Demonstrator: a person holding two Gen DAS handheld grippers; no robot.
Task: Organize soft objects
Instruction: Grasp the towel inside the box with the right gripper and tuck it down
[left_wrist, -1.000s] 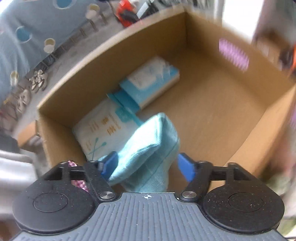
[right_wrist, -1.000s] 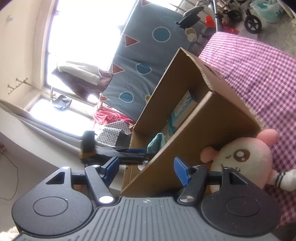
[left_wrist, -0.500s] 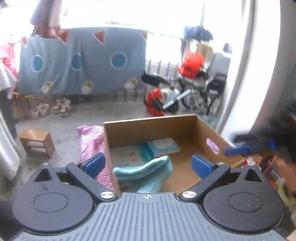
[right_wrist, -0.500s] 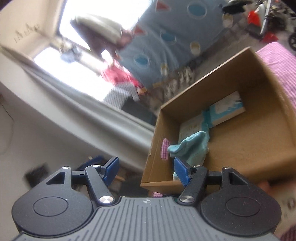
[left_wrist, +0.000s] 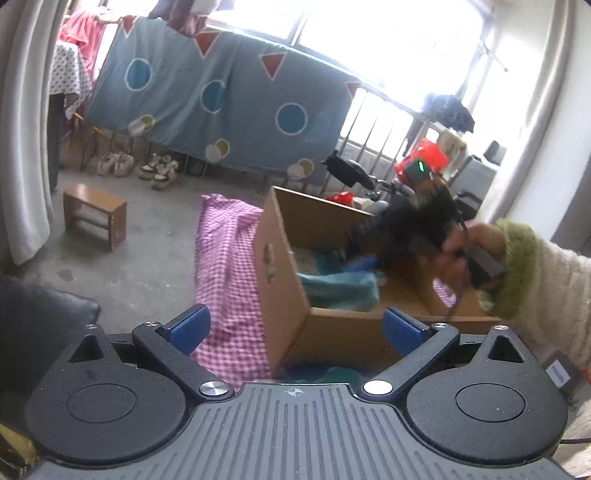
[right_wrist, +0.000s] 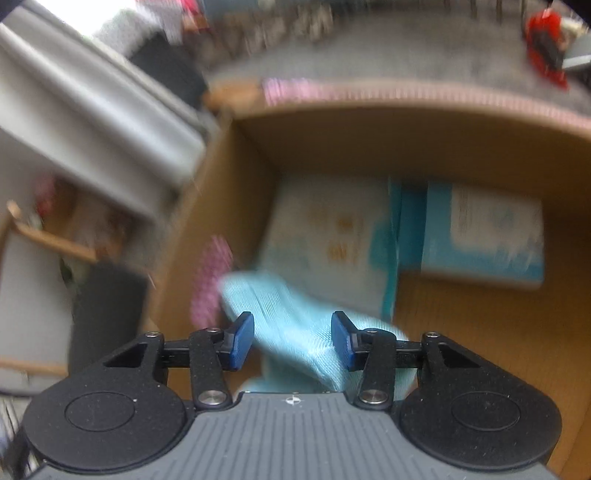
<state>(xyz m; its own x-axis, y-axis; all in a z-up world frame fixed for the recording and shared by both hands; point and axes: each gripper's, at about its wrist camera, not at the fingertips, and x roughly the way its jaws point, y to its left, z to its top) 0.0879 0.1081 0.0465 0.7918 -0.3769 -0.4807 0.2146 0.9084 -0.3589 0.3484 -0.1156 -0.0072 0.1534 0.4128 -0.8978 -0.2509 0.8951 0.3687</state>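
Your left gripper (left_wrist: 295, 326) hangs spread wide outside the cardboard box (left_wrist: 282, 280). Your right gripper (right_wrist: 291, 341) sits apart above the box, straddling the blue sock (right_wrist: 295, 325) without clamping it.

the left gripper (left_wrist: 295, 326) is now pulled back from the cardboard box (left_wrist: 284, 280) and looks at it from outside, with its blue fingers spread wide and nothing between them. a second ago it was over the box with the blue sock (left_wrist: 340, 290) between its fingers. the sock now lies inside the box. the right gripper (right_wrist: 291, 339) now leans over the open box, with the sock (right_wrist: 295, 314) between its fingers, not pinched. before, it looked at the box from the side.
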